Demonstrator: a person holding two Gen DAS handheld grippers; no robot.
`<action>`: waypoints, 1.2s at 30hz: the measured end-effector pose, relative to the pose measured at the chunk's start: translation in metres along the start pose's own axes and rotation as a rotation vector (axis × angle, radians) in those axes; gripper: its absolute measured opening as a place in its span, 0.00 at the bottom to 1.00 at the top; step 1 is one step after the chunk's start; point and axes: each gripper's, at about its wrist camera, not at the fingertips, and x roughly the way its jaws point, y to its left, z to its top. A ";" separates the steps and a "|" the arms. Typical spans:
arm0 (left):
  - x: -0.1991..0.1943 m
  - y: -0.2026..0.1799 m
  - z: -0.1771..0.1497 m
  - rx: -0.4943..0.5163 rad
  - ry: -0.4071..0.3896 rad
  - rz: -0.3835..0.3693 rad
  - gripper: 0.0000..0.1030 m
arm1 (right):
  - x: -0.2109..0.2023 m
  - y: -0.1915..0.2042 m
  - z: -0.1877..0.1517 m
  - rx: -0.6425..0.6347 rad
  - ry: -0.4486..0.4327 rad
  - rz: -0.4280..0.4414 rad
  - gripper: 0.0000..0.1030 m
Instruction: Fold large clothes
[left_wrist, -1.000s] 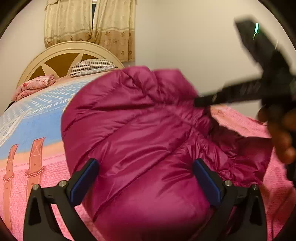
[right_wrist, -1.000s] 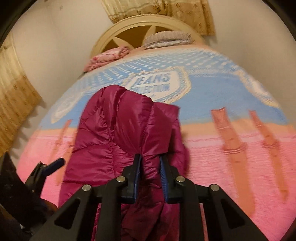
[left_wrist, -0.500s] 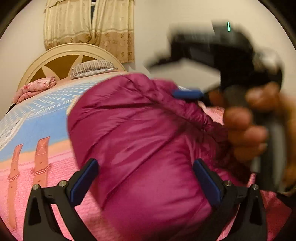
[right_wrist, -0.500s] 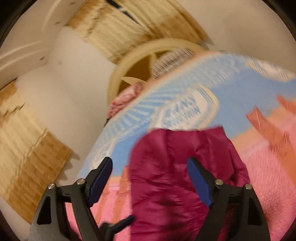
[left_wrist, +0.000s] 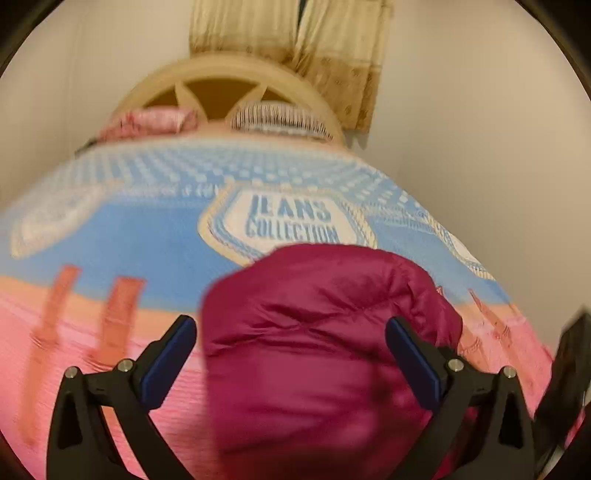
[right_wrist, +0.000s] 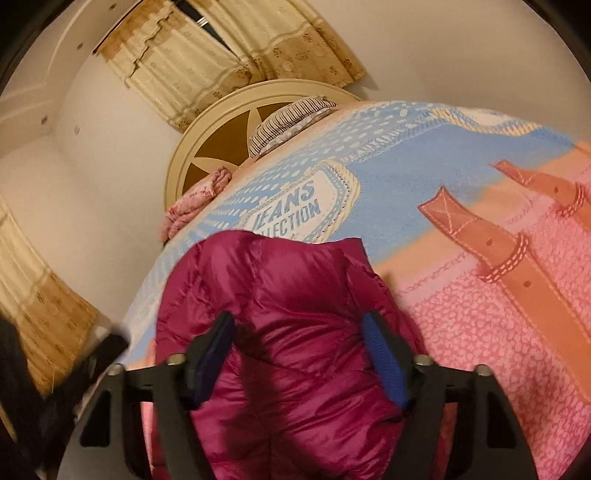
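Note:
A magenta puffer jacket (left_wrist: 317, 332) lies bunched in a folded mound on the bed, also in the right wrist view (right_wrist: 295, 295). My left gripper (left_wrist: 291, 354) hovers over its near part, jaws wide open, pads clear of the fabric. My right gripper (right_wrist: 297, 354) is over the jacket from the other side. Its jaws are closing, with puffy fabric rising between the blue pads, which do not press on it. A dark blur at the right edge is the right gripper (left_wrist: 569, 376) in the left wrist view.
The bedspread (right_wrist: 480, 302) is pink and blue with a "JEANS COLLECTION" patch (left_wrist: 291, 221). A cream headboard (left_wrist: 221, 85), striped pillow (left_wrist: 280, 118) and pink pillow (left_wrist: 151, 123) sit at the far end. Curtains (right_wrist: 236, 62) hang behind; walls flank the bed.
My right gripper let go of the jacket fold it pinched and opened, then tilted down over the mound. My left gripper swung sideways; the other hand left the middle of its view.

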 end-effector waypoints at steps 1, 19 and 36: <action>0.009 -0.002 -0.002 0.000 0.017 0.012 1.00 | 0.000 -0.002 -0.003 -0.008 0.001 -0.004 0.58; 0.055 -0.010 -0.033 0.031 0.158 0.080 1.00 | 0.027 -0.023 -0.018 0.018 0.076 -0.029 0.56; 0.062 -0.015 -0.038 0.056 0.180 0.110 1.00 | 0.032 -0.024 -0.019 0.025 0.096 -0.044 0.56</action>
